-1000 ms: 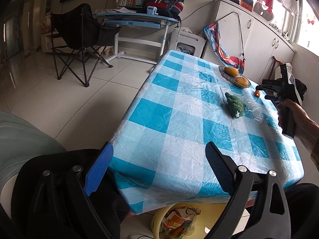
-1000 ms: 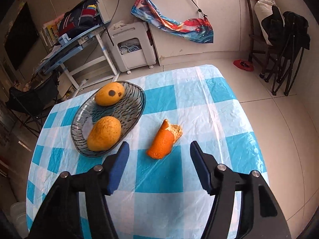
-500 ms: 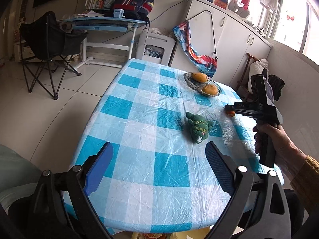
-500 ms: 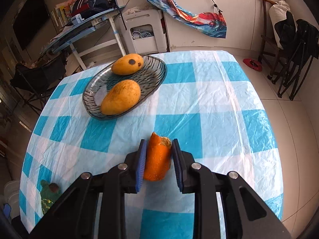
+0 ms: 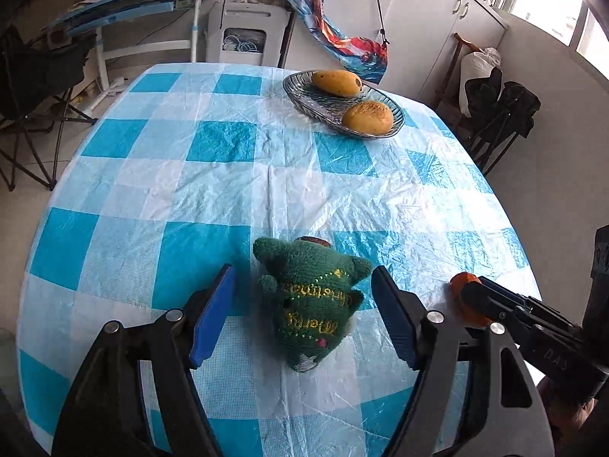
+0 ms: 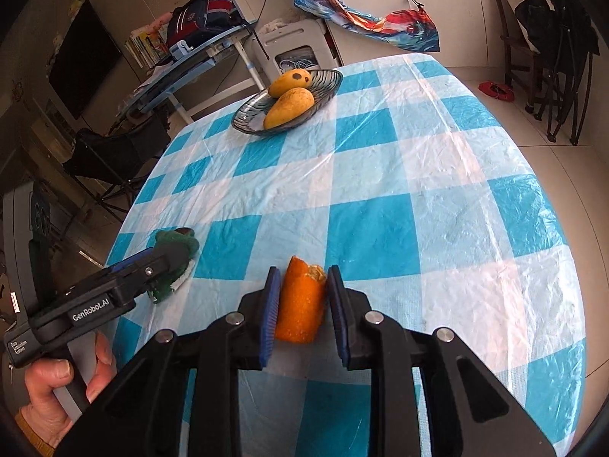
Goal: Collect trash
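The right tongs (image 6: 300, 308) point down at a slant over the near part of the tabletop (image 6: 418, 175). Their two blue pads squeeze a piece of orange peel (image 6: 302, 304) from both sides. The peel stands up between the pads with its torn end away from the camera. In the left wrist view the peel (image 5: 462, 282) peeks out past the black tip of the right tongs (image 5: 472, 297), near the right edge of the tabletop (image 5: 228, 175).

The left tongs (image 5: 304, 316) also tilt down at the tabletop. Their jaws are closing, one on each side of a green plush toy (image 5: 312, 301), but the blue pads do not touch it. The toy lies flat on the blue and white checked cloth and has yellow stitched writing on it. In the right wrist view the left tongs (image 6: 163, 262) come in from the left, low over the toy (image 6: 175, 251). A hand (image 6: 57, 392) grips the handle, fingers curled around it.

At the far end of the tabletop a glass dish (image 5: 308, 95) holds two yellow mangoes (image 5: 337, 82).
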Available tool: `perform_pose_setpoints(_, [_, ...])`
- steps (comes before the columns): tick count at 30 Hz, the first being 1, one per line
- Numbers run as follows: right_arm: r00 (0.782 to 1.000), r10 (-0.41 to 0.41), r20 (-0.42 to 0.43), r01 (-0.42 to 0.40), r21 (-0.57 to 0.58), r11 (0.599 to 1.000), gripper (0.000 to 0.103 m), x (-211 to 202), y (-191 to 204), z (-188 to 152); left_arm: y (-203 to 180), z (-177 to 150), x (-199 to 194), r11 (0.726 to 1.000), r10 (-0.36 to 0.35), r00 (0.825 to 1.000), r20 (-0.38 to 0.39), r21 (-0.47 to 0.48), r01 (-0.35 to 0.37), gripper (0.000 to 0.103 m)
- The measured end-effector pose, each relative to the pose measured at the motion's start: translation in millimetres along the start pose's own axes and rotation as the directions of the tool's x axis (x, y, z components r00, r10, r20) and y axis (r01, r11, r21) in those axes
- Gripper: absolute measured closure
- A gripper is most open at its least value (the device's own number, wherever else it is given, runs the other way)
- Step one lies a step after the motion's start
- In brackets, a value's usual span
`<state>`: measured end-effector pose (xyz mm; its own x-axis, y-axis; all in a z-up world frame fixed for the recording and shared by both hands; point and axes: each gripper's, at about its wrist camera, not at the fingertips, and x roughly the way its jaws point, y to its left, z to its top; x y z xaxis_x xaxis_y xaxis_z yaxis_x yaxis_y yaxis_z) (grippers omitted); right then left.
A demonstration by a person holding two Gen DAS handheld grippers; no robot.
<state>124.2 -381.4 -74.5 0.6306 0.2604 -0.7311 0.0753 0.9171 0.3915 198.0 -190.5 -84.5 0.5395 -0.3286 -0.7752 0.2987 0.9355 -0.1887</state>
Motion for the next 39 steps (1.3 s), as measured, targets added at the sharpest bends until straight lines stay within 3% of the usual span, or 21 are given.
perform_pose_setpoints(2, [1.0,0.012,0.003,-0.012,0.004,1.0,0.077,1,-2,1,-4,0,2,1.0,-0.03,1.0,-0.009,0.006,0.03,0.072])
perform_pose_setpoints(5, [1.0,0.018,0.008,-0.018,0.004,1.0,0.077,0,-1,-2,-1,-6,-9,0.999,-0.033,0.999,0.014,-0.018,0.034,0.079])
perform_pose_setpoints(10, [0.998,0.062,0.01,-0.062,-0.006,0.998,0.077,-2,8,-10,13,-28,-46,1.0,-0.011,0.999,0.045,-0.017,0.012,0.079])
perform_pose_setpoints(18, [0.981,0.156,0.117,-0.146,-0.094,0.985,0.078,-31,45,-39,42,-70,-108,0.998,0.032,0.996,0.083,-0.049,-0.028,0.079])
perform_pose_setpoints(23, [0.97,0.168,0.174,-0.155,-0.085,0.984,0.078,-52,50,-54,43,-86,-139,0.999,0.037,0.992,0.119,-0.036,-0.033,0.079])
perform_pose_setpoints(27, [0.977,0.137,0.162,-0.124,-0.084,0.989,0.077,-52,54,-55,42,-95,-153,0.999,0.032,0.991,0.129,-0.032,-0.028,0.079])
perform_pose_setpoints(28, [0.98,0.131,0.148,-0.119,-0.086,0.989,0.068,-49,56,-55,42,-97,-156,0.999,0.032,0.991,0.132,-0.034,-0.028,0.079])
perform_pose_setpoints(29, [0.984,0.123,0.129,-0.112,-0.088,0.99,0.052,-46,58,-56,43,-99,-159,0.999,0.031,0.99,0.135,-0.037,-0.027,0.079])
perform_pose_setpoints(30, [0.987,0.114,0.111,-0.104,-0.095,0.99,0.048,-40,62,-56,45,-101,-161,0.999,0.03,0.99,0.136,-0.041,-0.025,0.079])
perform_pose_setpoints(34, [0.997,0.057,0.048,-0.047,-0.185,0.982,0.048,-19,79,-60,52,-110,-167,0.998,0.03,0.991,0.133,-0.059,-0.022,0.079])
perform_pose_setpoints(36, [1.0,0.012,0.022,-0.007,-0.2,0.98,0.049,-5,83,-57,56,-113,-170,0.997,0.031,0.99,0.134,-0.068,-0.022,0.079])
perform_pose_setpoints(37, [1.0,-0.01,0.015,0.012,-0.204,0.979,0.057,1,83,-55,57,-114,-171,0.997,0.032,0.99,0.134,-0.072,-0.022,0.079])
perform_pose_setpoints(38, [1.0,-0.025,0.004,0.025,-0.199,0.98,0.071,6,82,-55,59,-115,-172,0.997,0.032,0.99,0.135,-0.076,-0.022,0.079])
perform_pose_setpoints(39, [0.999,-0.044,0.013,0.045,-0.198,0.979,0.078,7,82,-54,60,-117,-174,0.997,0.032,0.99,0.136,-0.079,-0.022,0.079])
